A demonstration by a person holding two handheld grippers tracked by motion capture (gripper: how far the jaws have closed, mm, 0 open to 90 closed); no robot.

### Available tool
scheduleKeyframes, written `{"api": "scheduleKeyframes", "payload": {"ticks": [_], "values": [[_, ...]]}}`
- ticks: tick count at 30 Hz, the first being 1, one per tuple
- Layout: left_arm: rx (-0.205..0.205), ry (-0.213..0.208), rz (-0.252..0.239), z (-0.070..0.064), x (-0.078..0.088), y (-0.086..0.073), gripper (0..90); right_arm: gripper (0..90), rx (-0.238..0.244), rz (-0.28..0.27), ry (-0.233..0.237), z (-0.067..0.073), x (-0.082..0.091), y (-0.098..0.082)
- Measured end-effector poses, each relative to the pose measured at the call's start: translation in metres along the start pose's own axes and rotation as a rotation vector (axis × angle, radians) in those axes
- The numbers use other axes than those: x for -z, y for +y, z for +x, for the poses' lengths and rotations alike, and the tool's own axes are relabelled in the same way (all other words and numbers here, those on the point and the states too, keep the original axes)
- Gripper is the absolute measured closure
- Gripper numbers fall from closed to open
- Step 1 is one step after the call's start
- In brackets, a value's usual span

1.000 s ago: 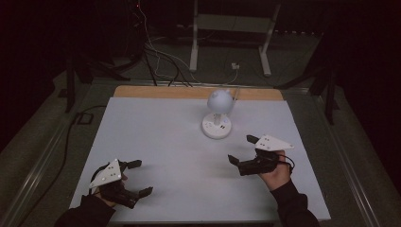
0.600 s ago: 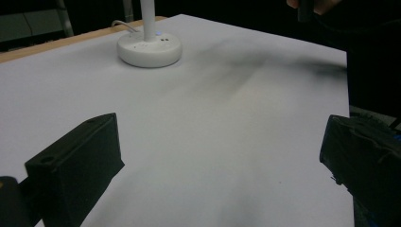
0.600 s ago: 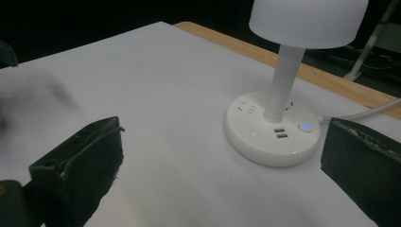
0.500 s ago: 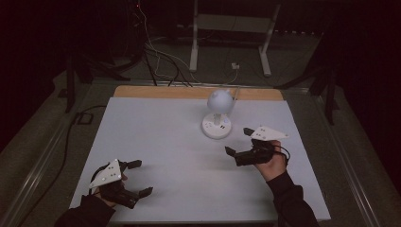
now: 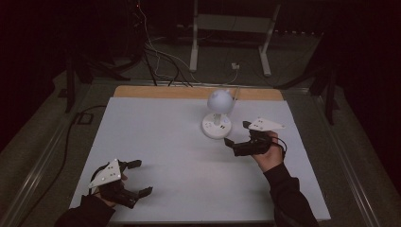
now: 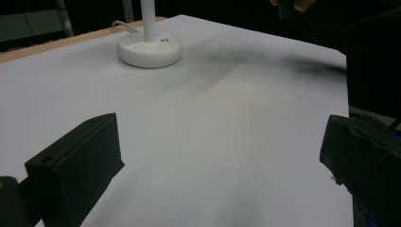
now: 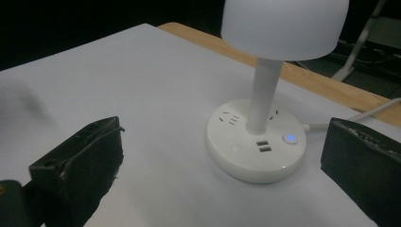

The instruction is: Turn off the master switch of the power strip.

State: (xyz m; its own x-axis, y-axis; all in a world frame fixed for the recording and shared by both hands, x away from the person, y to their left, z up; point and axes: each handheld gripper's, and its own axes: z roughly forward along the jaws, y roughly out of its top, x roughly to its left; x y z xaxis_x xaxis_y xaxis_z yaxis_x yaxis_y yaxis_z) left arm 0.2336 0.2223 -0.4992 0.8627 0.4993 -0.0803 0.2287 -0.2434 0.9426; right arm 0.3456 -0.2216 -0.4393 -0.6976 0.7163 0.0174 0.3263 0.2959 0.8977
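We see a white lamp [image 5: 218,115] standing upright on the far half of the table [image 5: 156,137], its round base [image 7: 255,142] flat on the white surface and a small blue light [image 7: 289,138] glowing on it. Our right gripper [image 5: 238,135] hovers just beside the base — jaws spread wide, holding nothing, apart from the lamp. Our left gripper [image 5: 139,178] sits at the near left corner, well apart from the lamp — jaws also wide open and empty.
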Motion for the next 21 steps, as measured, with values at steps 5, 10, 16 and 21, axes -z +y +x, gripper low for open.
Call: {"api": "scheduleKeyframes", "payload": {"ticks": [5, 10, 16, 21], "values": [[0.001, 0.000, -0.002, 0.000, 0.000, 0.000, 0.4, 0.0, -0.012, 0.014, -0.007, -0.007, -0.007, 0.000], [-0.001, 0.000, -0.002, 0.000, 0.000, 0.000, 0.4, 0.0, -0.005, 0.031, -0.010, -0.013, -0.016, -0.003], [0.000, 0.000, -0.001, 0.000, 0.000, 0.000, 0.4, 0.0, -0.015, 0.052, -0.016, -0.018, -0.025, -0.004], [-0.004, 0.001, 0.000, 0.000, 0.001, 0.000, 0.3, 0.0, -0.049, 0.082, -0.007, -0.026, -0.035, -0.007]]}}
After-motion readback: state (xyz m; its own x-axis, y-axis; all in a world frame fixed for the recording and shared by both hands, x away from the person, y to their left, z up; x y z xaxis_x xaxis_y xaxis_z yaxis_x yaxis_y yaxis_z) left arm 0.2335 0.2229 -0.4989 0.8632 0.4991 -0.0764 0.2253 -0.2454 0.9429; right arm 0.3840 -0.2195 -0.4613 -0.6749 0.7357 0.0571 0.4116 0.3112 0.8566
